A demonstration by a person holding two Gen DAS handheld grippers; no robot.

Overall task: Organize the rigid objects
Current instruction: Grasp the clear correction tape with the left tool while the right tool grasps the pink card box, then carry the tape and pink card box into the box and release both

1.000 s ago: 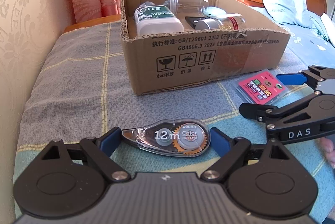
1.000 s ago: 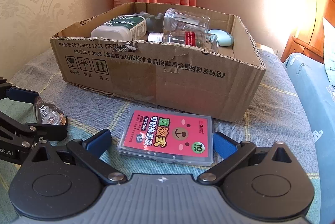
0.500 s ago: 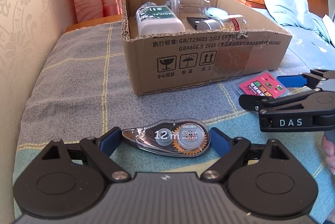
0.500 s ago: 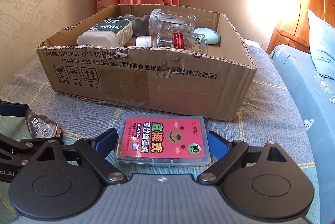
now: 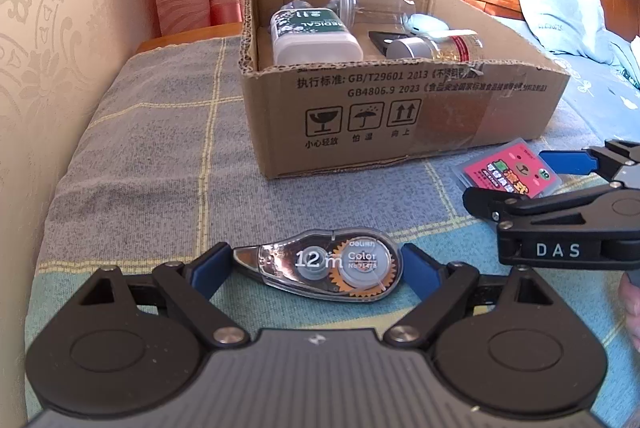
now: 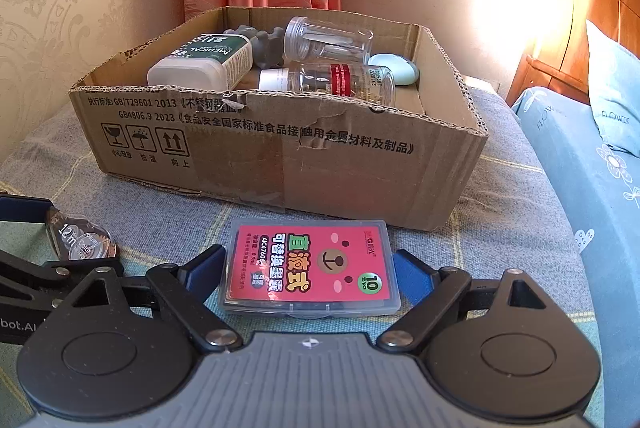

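Correction tape [image 5: 326, 266] on the bed cover, clamped between left gripper [image 5: 316, 270] pads. Pink refill case [image 6: 310, 266] just before the box, gripped by right gripper [image 6: 308, 274]. Cardboard box [image 6: 340, 164] holds white medical bottle [image 6: 200, 66], clear jar [image 6: 326, 40], red-labelled bottle [image 6: 340, 80].

The left gripper [image 5: 318, 270] fills the lower part of the left wrist view, angled downward, its jaws closed against the two ends of what lies between them. The right gripper [image 6: 308, 274] is tilted down likewise, jaws pressed on both sides of its load; it also juts in at that view's right edge.
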